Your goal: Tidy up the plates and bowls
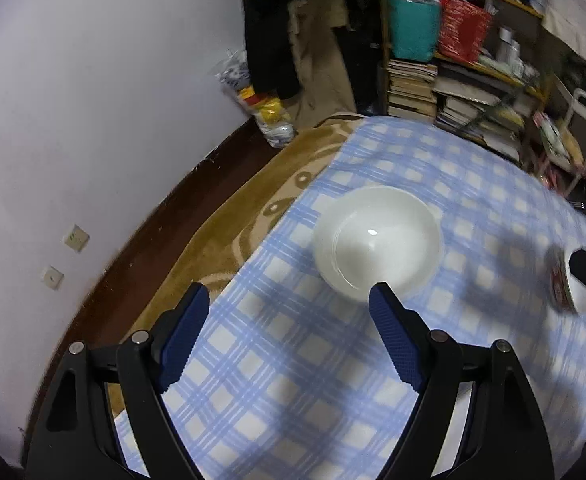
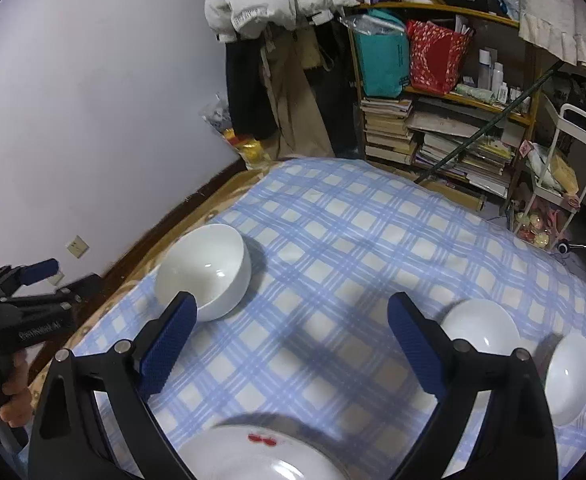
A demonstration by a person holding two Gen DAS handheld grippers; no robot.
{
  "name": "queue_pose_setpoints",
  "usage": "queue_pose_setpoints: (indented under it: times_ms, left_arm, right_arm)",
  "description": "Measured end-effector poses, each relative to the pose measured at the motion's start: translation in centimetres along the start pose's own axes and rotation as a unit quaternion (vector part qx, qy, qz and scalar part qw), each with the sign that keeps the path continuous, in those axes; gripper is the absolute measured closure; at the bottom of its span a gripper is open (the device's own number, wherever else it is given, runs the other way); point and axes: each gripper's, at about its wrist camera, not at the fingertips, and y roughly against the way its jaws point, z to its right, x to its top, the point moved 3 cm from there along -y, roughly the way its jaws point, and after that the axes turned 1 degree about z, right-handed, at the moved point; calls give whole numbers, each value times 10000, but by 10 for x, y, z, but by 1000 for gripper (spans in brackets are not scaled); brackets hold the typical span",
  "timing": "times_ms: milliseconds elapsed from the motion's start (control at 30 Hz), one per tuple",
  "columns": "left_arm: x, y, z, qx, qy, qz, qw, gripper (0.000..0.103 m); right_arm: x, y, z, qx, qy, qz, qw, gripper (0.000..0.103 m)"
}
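Basically nothing is stacked yet. Four white dishes and one decorated one sit apart on the blue checked cloth (image 2: 333, 240), so by the look of it the sorting has barely begun.

Left gripper (image 1: 289, 304): fingers spread wide, nothing between them, hovering over the cloth. The large white bowl (image 1: 377, 242) sits upright just ahead, its near rim partly behind the right-hand fingertip in the left wrist view; contact cannot be confirmed. That bowl stands alone near the cloth's left edge, beside the brown patterned blanket (image 1: 253, 204).

Right gripper (image 2: 293, 312): also spread wide and empty, only cloth showing between the fingers. From its camera the large bowl lies ahead on the left, and two smaller white bowls lie on the right: one small bowl (image 2: 481, 326) partly hidden behind the finger, a second small bowl (image 2: 571, 376) just beside it; whether they touch is unclear. A plate with a red mark (image 2: 261, 456) sits at the bottom edge, directly under the gripper.

At the right edge of the left wrist view a dish with a red patterned rim is blurred, probably that same plate.

Judgement: all grouping is left to do, bowls nested together and the plate set apart. Neither claw holds anything. A cluttered bookshelf (image 2: 433, 132) stands behind, off the task.
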Motion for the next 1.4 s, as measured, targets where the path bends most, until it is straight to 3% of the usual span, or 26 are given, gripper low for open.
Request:
queue_pose_setpoints:
  times_ms: [167, 367, 467, 567, 900, 1000, 1100, 1167, 1300, 1367, 1400]
  left_arm:
    - [12, -38, -20, -57, 412, -119, 9991, 22]
    - [18, -72, -21, -66, 451, -238, 9987, 22]
    - [17, -85, -20, -251, 594, -341, 9973, 22]
    - [15, -94, -21, -110, 738, -276, 9968, 22]
    - [4, -129, -13, -594, 978, -578, 9918, 22]
    - [1, -136, -8, -713, 945, -669, 9907, 29]
    - [0, -143, -2, -784, 893, -755, 9900, 43]
    - [-1, -147, -1, -947, 978, -811, 9874, 64]
    - [-4, -157, 4, -1246, 1137, -932, 9813, 77]
    - [-8, -161, 8, -1294, 1144, -1009, 9798, 83]
    - [-10, -164, 9, -1387, 1181, -1065, 9775, 86]
  right_arm:
    - [4, -29, -8, 80, -46, -98, 9999, 2]
    - [8, -62, -23, 44, -4, -268, 9996, 2]
    - [11, -74, -30, -5, 51, -332, 9994, 2]
    - [15, -89, -34, 32, -4, -460, 9989, 2]
    - [7, -140, -37, 143, -216, -1138, 9932, 3]
    - [0, -151, -37, 200, -253, -1350, 9903, 15]
    - [-8, -163, -35, 505, -637, -1745, 9813, 43]
    - [-13, -170, -35, 643, -813, -1905, 9762, 47]
    - [-16, -180, -40, 577, -764, -2000, 9751, 52]
    - [-17, -185, -44, 534, -630, -2105, 9741, 68]
    - [-19, -188, -46, 567, -609, -2171, 9726, 81]
